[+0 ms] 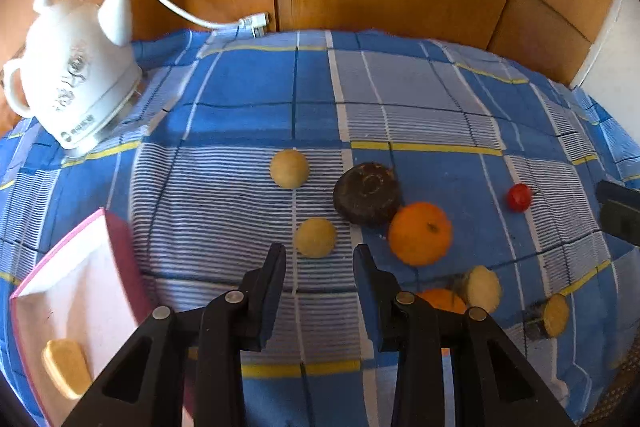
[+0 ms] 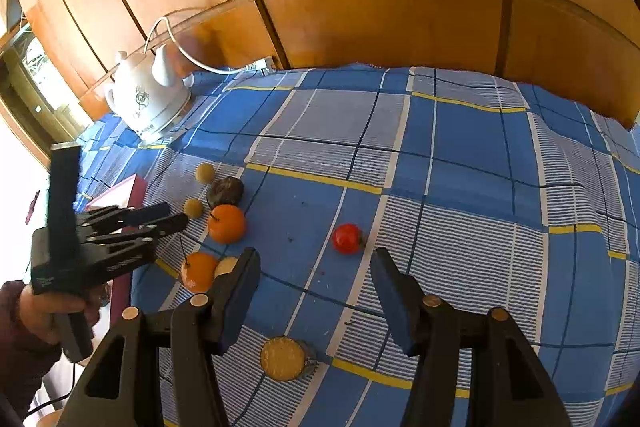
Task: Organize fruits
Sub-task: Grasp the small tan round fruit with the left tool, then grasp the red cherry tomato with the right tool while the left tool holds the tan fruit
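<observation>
A: Left gripper (image 1: 320,259)?
B: Jaws narrowly parted, nothing held; poised just short of small yellow fruit (image 1: 315,237) on blue checked cloth (image 1: 240,87).

A: Right gripper (image 2: 316,267)?
B: Jaws half open, empty; hovering above cloth, red fruit (image 2: 347,238) just beyond fingertips.

A: Other fruit?
B: Second yellow fruit (image 1: 289,168), dark round fruit (image 1: 367,193) touching orange (image 1: 420,233), all close together. Cut round piece (image 2: 283,358) below right gripper.

A: Remainder?
B: Pink-rimmed tray (image 1: 80,287) at left, pale slice inside. White kettle (image 1: 72,83) at far left corner.
</observation>
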A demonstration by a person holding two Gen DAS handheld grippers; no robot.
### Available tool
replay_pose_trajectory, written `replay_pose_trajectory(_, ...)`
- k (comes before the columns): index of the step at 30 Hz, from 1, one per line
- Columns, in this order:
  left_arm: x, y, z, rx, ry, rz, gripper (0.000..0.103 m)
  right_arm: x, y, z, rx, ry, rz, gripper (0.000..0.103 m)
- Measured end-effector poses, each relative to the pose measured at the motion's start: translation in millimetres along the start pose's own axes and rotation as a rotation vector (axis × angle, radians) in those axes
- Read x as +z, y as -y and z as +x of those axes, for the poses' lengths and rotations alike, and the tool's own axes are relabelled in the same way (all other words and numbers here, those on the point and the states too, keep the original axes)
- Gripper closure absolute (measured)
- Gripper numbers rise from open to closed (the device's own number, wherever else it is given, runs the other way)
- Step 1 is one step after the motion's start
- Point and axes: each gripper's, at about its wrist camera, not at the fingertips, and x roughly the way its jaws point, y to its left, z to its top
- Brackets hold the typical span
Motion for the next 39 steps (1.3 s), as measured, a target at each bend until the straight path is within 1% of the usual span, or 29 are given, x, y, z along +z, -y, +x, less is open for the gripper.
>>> replay_pose_trajectory(3, 2.9, -4.0, 12.0, -0.005, -0.021, -0.019, 0.068, 1.7, 1.9, -2.4, 0.002, 0.012, 0.008, 0.045)
replay_pose_trajectory(5, 6.1, -6.4, 17.9, -0.017, -0.029, -0.041, 0.073, 3.5, 5.7, -4.8, -0.003, 0.027, 0.024, 0.045)
replay_pose_trajectory(6, 6.7, -6.2, 20.1, -0.023, -0.031, -0.046, 0.079, 4.9, 9.6, -7.2, -0.010, 0.040, 0.041, 0.045)
replay_pose_trajectory(9, 6.0, -4.0, 20.6, -0.026, -0.016, -0.046, 0.079, 12.2, 33.8, -18.1, -0.035, 0.097, 0.149, 0.045)
replay_pose_trajectory(11, 2.7, -6.6, 17.3, -0.038, -0.006, -0.064, 0.079, 14.1, 53.8, -22.9, -0.039, 0.115, 0.241, 0.049)
replay_pose_trajectory(12, 0.7, -8.3, 14.4, -0.038, 0.002, -0.074, 0.079, 13.9, 62.7, -23.5, -0.040, 0.116, 0.282, 0.052)
replay_pose_trajectory(14, -5.5, -12.8, 4.3, -0.046, 0.022, -0.100, 0.079, 12.6, 73.4, -21.1, -0.028, 0.099, 0.334, 0.053)
replay_pose_trajectory(16, -12.1, -15.7, -8.2, -0.063, 0.041, -0.118, 0.079, 12.0, 74.8, -15.6, -0.020, 0.072, 0.344, 0.053)
replay_pose_trajectory(20, -34.3, -9.3, -43.0, -0.083, 0.100, -0.091, 0.079, 10.1, 62.5, -3.4, -0.027, 0.021, 0.282, 0.053)
replay_pose_trajectory(25, -67.0, 6.5, -70.0, -0.121, 0.124, -0.062, 0.079, 2.3, 50.7, 12.3, -0.011, -0.047, 0.221, 0.053)
replay_pose_trajectory(27, -79.8, 11.5, -78.0, -0.138, 0.128, -0.060, 0.079, -0.3, 46.6, 19.1, -0.018, -0.073, 0.199, 0.053)
replay_pose_trajectory(33, -108.3, 16.4, -94.5, -0.168, 0.130, -0.062, 0.079, -1.3, 23.7, 32.0, -0.081, -0.100, 0.066, 0.053)
replay_pose_trajectory(37, -118.9, 15.2, -103.3, -0.177, 0.136, -0.064, 0.079, 8.0, 9.8, 41.9, -0.148, -0.090, -0.034, 0.053)
replay_pose_trajectory(39, -123.1, 14.6, -106.8, -0.183, 0.140, -0.072, 0.079, 15.0, 4.8, 51.4, -0.169, -0.099, -0.081, 0.052)
